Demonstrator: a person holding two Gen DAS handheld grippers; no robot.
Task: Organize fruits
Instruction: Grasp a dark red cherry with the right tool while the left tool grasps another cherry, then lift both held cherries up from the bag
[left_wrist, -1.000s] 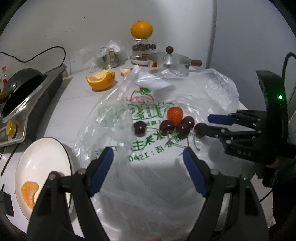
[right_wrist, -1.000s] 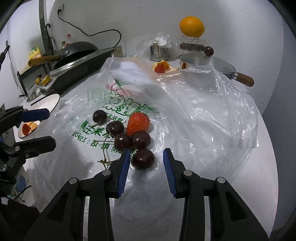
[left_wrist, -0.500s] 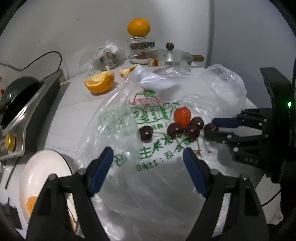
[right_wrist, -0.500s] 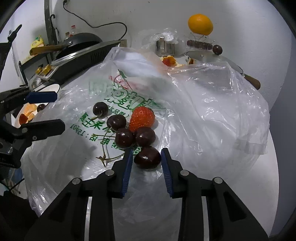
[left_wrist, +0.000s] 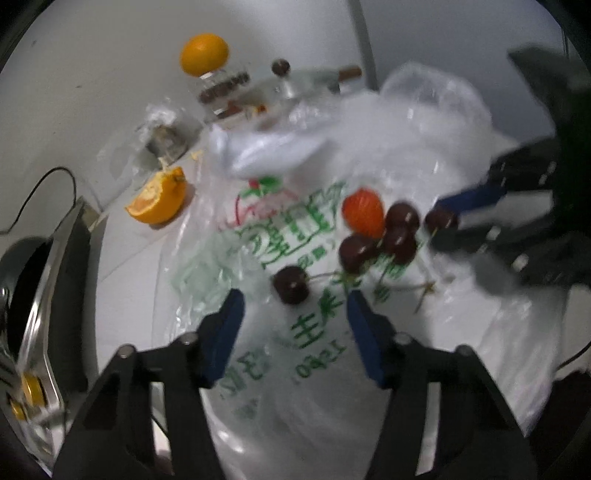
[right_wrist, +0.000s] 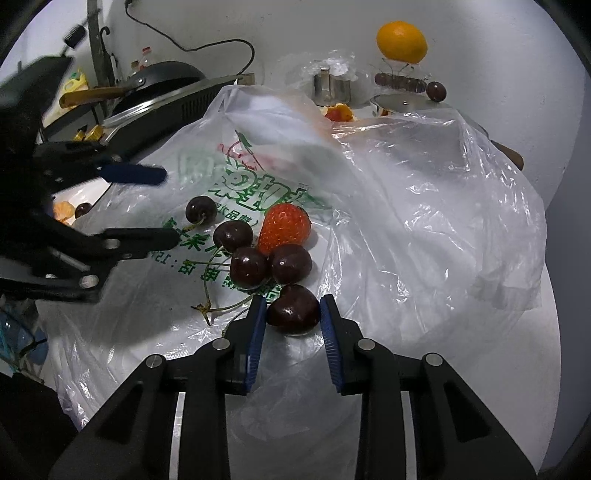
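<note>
Plastic bag (right_wrist: 424, 206): showing clear-white, printed with green lettering and a red-and-green logo. Strawberry (right_wrist: 283, 227): glowing bright red-orange with pale seed dots. Cherries (right_wrist: 251, 267): reading dark maroon, nearly black, with thin pale green stems. Whole orange (right_wrist: 402, 41) and cut orange (left_wrist: 158, 201): showing deep orange, the cut face slightly paler. Gripper pads (right_wrist: 255, 338): showing blue on black arms. Pan (right_wrist: 162, 79): looking black with a brown handle.
</note>
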